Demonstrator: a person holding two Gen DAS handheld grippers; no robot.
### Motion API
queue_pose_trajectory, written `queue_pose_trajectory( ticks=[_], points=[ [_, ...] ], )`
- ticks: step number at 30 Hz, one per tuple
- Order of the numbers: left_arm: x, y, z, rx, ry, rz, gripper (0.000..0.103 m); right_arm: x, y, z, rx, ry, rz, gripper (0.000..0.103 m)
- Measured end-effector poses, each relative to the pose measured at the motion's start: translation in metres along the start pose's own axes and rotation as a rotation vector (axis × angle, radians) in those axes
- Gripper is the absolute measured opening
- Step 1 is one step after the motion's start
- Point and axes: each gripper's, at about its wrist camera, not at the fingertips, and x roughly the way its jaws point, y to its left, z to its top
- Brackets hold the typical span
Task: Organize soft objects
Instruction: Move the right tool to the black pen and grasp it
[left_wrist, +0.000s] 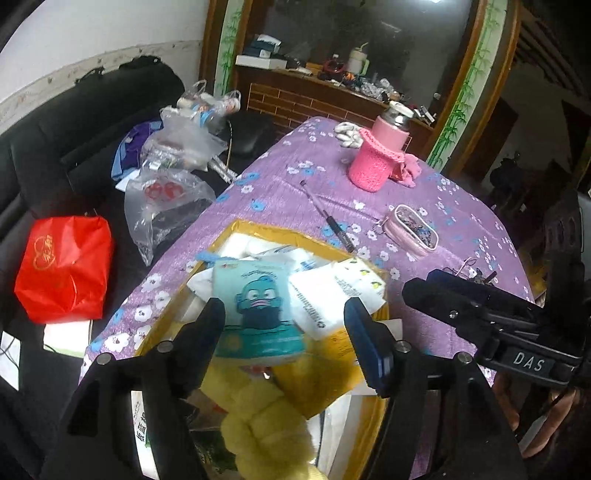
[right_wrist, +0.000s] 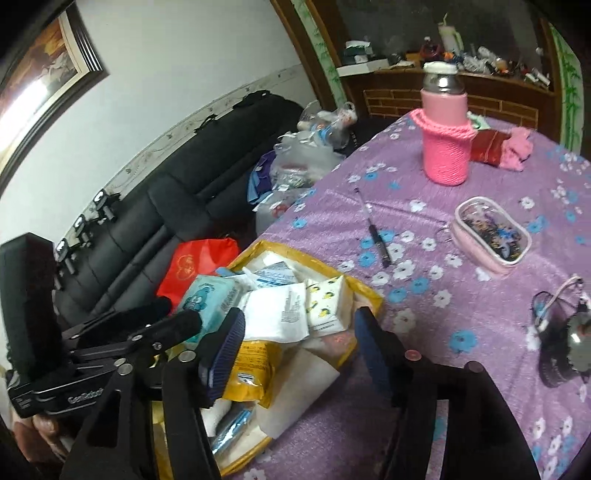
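A yellow box (left_wrist: 258, 230) (right_wrist: 365, 291) on the purple floral tablecloth holds several soft tissue packs. A teal cartoon pack (left_wrist: 258, 306) (right_wrist: 207, 295) lies on top, with white packs (left_wrist: 314, 302) (right_wrist: 277, 310) and a lemon-print pack (right_wrist: 327, 302) beside it. A fluffy yellow soft thing (left_wrist: 266, 424) lies at the box's near end. My left gripper (left_wrist: 284, 325) is open just above the teal pack, holding nothing. My right gripper (right_wrist: 299, 336) is open above the box's near right part, empty.
A pink knitted bottle (left_wrist: 376, 155) (right_wrist: 445, 136), a pen (left_wrist: 332, 218) (right_wrist: 376, 236) and a pink clear pouch (left_wrist: 410, 232) (right_wrist: 491, 232) lie on the cloth. A black sofa on the left carries a red bag (left_wrist: 62, 266) (right_wrist: 195, 262) and plastic bags (left_wrist: 166, 192).
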Motion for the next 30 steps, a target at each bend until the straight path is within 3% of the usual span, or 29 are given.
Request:
queue_pose_trajectory(
  ticks=[12, 21, 26, 30],
  points=[
    [0.000, -0.012, -0.003, 0.004, 0.011, 0.003, 0.066, -0.024, -0.006, -0.008, -0.013, -0.021, -0.022, 0.069],
    [-0.008, -0.022, -0.007, 0.033, -0.018, 0.023, 0.066, -0.023, -0.046, -0.006, 0.080, -0.011, 0.013, 0.071],
    [-0.003, -0.019, -0.002, 0.017, -0.006, -0.014, 0.066, 0.013, -0.064, 0.023, 0.067, 0.062, 0.053, 0.070],
    [-0.003, -0.013, 0.000, -0.011, -0.002, -0.027, 0.066, 0.072, -0.084, 0.061, 0.072, 0.164, 0.046, 0.059]
  ],
)
